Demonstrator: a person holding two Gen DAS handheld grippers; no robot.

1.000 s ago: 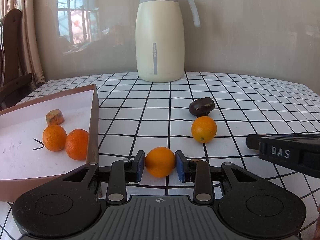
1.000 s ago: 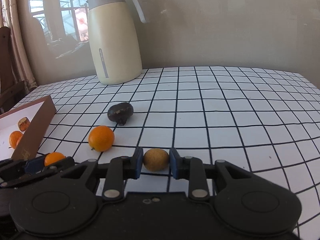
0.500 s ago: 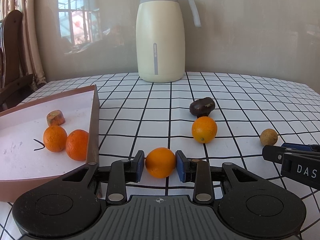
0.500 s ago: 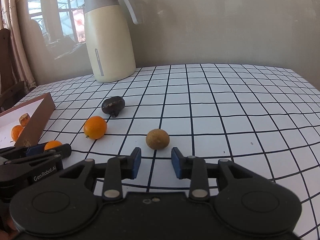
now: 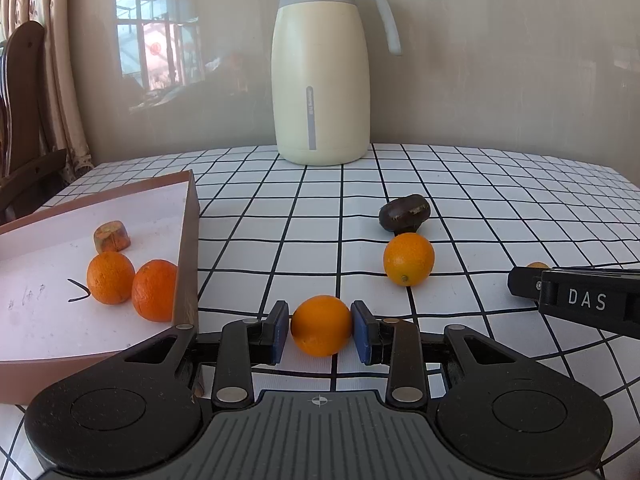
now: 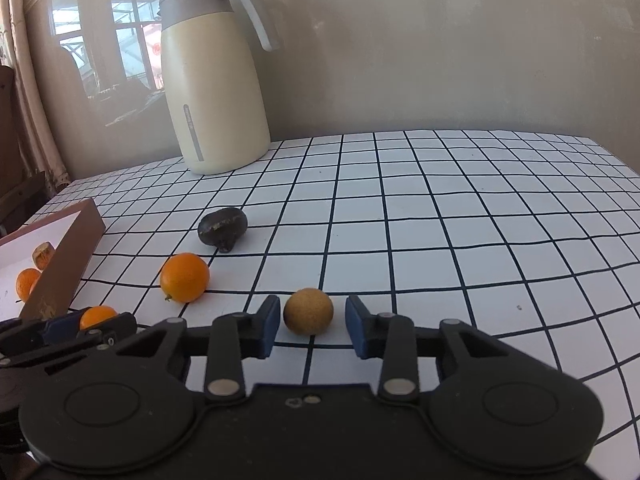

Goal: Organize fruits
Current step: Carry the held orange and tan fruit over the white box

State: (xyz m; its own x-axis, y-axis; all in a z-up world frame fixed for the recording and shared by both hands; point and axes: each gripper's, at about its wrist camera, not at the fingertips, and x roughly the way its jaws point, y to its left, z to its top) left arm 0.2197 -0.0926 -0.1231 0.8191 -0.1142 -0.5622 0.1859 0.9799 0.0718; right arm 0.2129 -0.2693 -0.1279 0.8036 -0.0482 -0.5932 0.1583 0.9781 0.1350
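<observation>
Left gripper: clamped an orange.
Right gripper: jaws opening around a longan, untouched.
Box: three fruits in; four outside.

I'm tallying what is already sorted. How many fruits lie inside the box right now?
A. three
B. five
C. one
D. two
A: in the left wrist view the box holds two oranges and a small brown fruit; the other fruits are outside it on the table.
</observation>
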